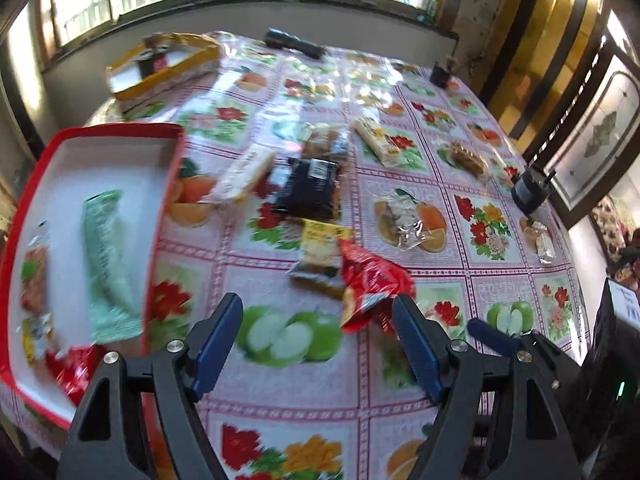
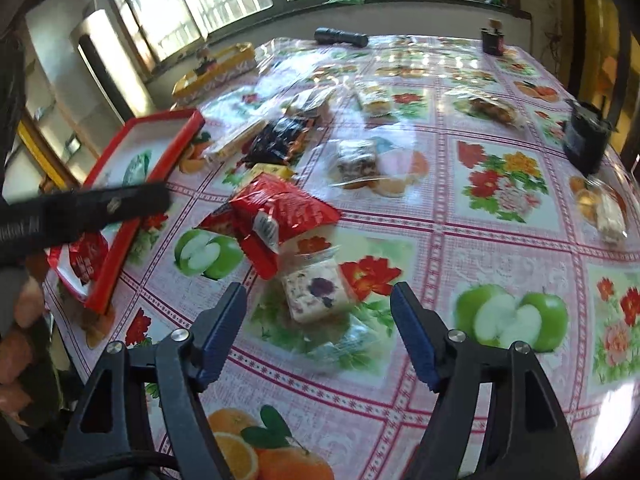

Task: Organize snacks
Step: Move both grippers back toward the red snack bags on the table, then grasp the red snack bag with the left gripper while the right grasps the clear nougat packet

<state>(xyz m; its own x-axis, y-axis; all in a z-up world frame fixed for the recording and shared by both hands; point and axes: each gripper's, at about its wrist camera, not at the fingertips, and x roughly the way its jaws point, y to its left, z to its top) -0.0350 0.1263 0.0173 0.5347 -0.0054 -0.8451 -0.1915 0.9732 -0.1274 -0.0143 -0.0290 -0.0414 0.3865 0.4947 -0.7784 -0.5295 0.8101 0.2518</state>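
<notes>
Both tongs gape empty — left tongs [image 1: 318,314] over the tabletop [image 1: 436,196], right tongs [image 2: 318,304] around a nougat square [image 2: 316,290].

The table [image 1: 516,276] wears a glossy cloth of white squares framed in pink-red lattice, each square printed with red flowers, green apples or oranges. At the cloth's left edge lies a tray [image 1: 164,200], red outside and white inside; in it lie a pale green wrapper [image 1: 106,264] and a shiny red packet [image 1: 74,368]. Just right of the tray, a crinkled red packet [image 2: 280,212] with white print overlaps a yellow one [image 1: 322,244]. Beyond these, further from the tray, lies a black packet [image 1: 310,188] with a white label. Beside the red packet sits a cream block speckled purple [image 2: 316,292] in clear wrap. Both grippers are black with blue pads [image 2: 222,340].
</notes>
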